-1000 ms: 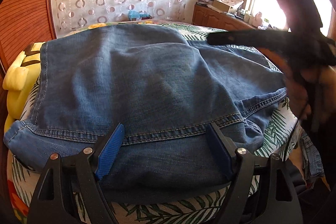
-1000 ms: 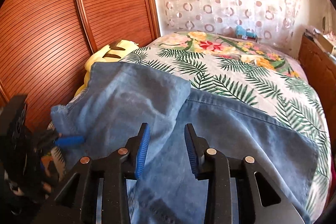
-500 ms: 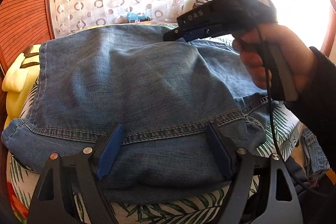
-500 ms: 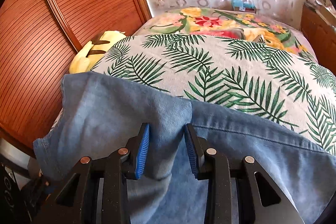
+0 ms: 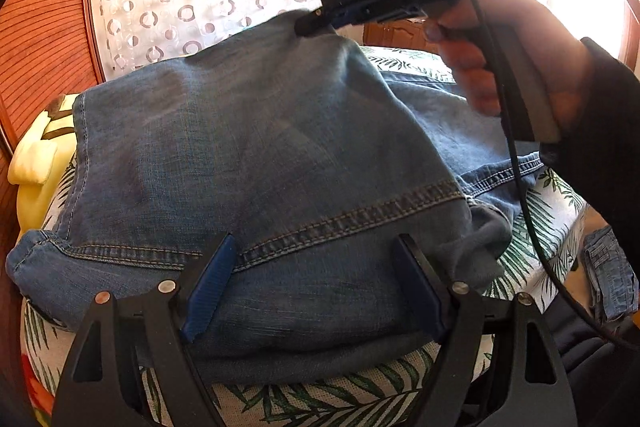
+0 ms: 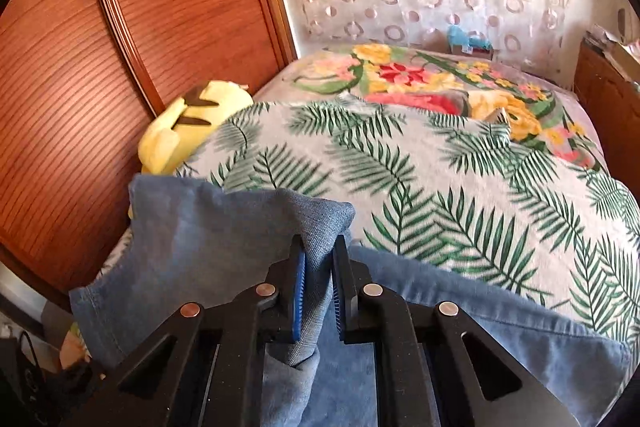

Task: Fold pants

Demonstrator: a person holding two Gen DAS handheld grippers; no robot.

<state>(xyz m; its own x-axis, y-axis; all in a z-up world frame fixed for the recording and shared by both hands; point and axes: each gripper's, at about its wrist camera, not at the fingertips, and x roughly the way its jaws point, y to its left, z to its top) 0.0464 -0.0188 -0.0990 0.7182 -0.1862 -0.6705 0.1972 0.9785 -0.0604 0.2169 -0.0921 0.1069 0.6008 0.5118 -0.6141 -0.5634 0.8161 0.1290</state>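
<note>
Risk: thin pinch may slip | right claw just closed on corner of faded blue denim pants lying on palm-print bed | left claw wide, straddling hem, gripping nothing, so cloth could drag

Black hand-held gripper — blue ribbed pads, silver screws, black cable, dark sleeve.

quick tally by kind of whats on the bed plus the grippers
jeans: 1
yellow plush toy: 1
leaf-print cover: 1
floral blanket: 1
grippers: 2, left gripper, right gripper
total: 6
</note>
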